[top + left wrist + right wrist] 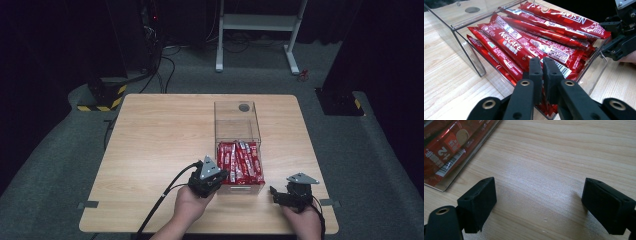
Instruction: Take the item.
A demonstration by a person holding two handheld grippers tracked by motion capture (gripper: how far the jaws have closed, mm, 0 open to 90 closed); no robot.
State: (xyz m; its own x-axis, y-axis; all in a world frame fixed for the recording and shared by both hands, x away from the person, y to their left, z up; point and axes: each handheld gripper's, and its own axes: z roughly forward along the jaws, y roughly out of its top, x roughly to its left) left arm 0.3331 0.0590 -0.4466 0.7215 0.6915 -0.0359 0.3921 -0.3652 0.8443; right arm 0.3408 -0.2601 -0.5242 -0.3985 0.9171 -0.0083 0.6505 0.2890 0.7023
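A clear acrylic box [237, 117] stands right of the table's middle, and several red Nescafe sachets [240, 161] lie piled in its near part. My left gripper [220, 177] sits at the box's near left corner. In the left gripper view it [542, 67] is shut, jaws almost touching just above the sachets [529, 42], with nothing seen between them. My right gripper [280, 194] rests to the right of the box, low over the table. Its jaws [537, 205] stand wide open over bare wood, with the sachets [446, 147] at the upper left.
The wooden table [160, 140] has bare surface left of the box and behind it. The box's far part has a lid with a round hole [244, 107]. The right gripper [621, 37] is seen beyond the box's clear wall [469, 52]. Dark floor, cables and a white frame lie beyond the table.
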